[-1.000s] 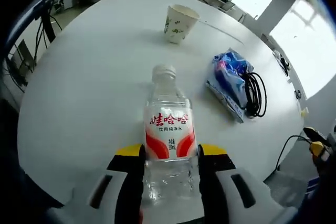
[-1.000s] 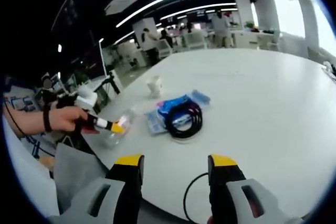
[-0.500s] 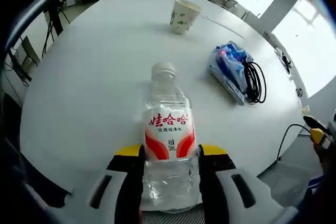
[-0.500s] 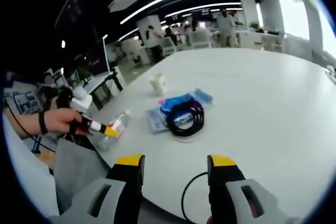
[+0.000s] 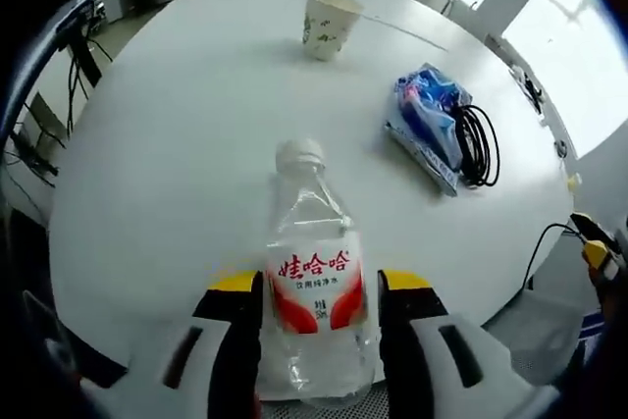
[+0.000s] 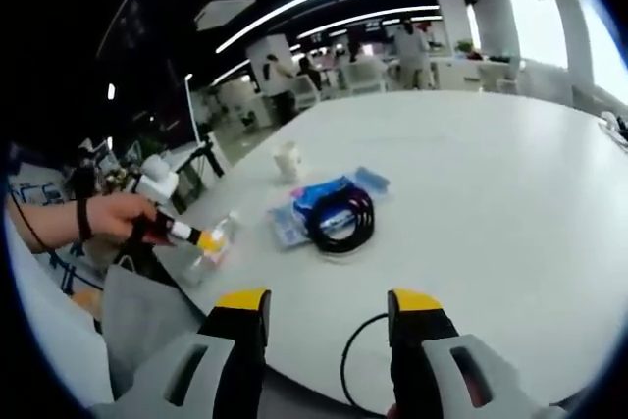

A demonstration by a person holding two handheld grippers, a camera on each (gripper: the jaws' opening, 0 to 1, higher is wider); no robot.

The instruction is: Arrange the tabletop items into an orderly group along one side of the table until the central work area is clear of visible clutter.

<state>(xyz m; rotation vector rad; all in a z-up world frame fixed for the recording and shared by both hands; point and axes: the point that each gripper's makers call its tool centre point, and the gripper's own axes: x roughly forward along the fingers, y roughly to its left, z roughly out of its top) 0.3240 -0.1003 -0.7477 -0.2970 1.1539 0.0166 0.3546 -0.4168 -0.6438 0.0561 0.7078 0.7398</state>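
Observation:
A clear water bottle [image 5: 312, 287] with a red and white label and a white cap stands between the jaws of my left gripper [image 5: 316, 293], which is shut on its lower body, over the near edge of the round white table [image 5: 186, 154]. In the right gripper view a hand holds that left gripper [image 6: 186, 234] with the bottle [image 6: 218, 239] at the table's left edge. My right gripper [image 6: 325, 313] is open with nothing between its fingers, low over the table's near edge. A paper cup [image 5: 327, 22] stands farther back.
A blue packet [image 5: 424, 125] lies right of centre with a coiled black cable [image 5: 479, 152] against it; both appear mid-table as packet [image 6: 329, 190] and coil [image 6: 341, 223]. A thin black lead [image 6: 351, 365] loops over the near edge. Chairs, desks and people stand beyond the table.
The bottle now sits a little lower between the left jaws, and that view has shifted slightly over the table. The right gripper stays open and almost still.

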